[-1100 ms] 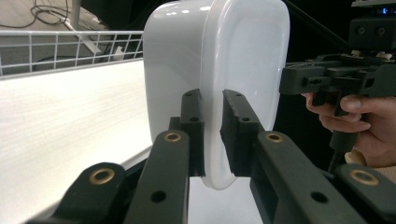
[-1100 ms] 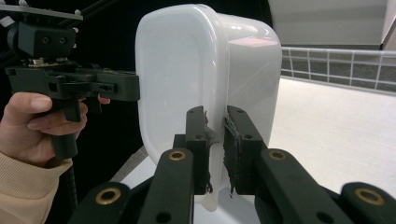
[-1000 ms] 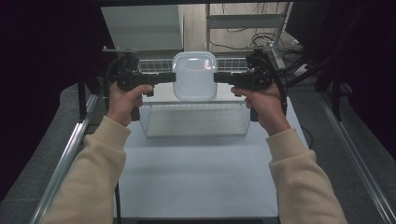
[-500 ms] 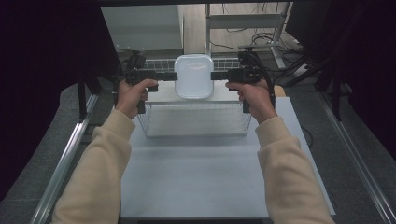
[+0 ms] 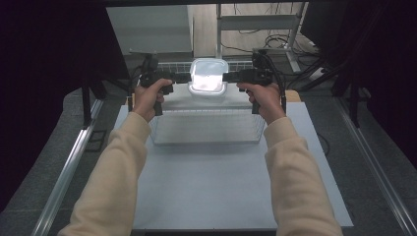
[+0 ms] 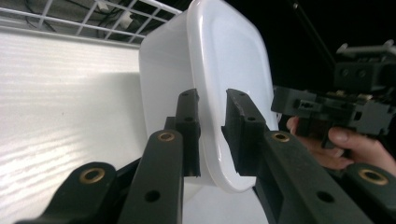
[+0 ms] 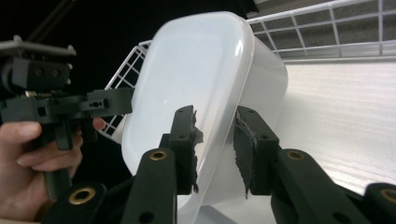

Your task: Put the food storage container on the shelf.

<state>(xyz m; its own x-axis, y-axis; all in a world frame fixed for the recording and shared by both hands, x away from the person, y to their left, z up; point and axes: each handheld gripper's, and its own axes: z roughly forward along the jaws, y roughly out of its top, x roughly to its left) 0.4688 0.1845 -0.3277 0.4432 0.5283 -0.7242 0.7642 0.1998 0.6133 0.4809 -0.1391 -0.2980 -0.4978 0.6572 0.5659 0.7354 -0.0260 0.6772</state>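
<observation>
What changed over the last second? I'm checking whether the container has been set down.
Both grippers, left and right, carried the white container away from the person and lower, beyond the wire basket. Their jaws have just been opening, its rim between them. The basket stayed put.
</observation>
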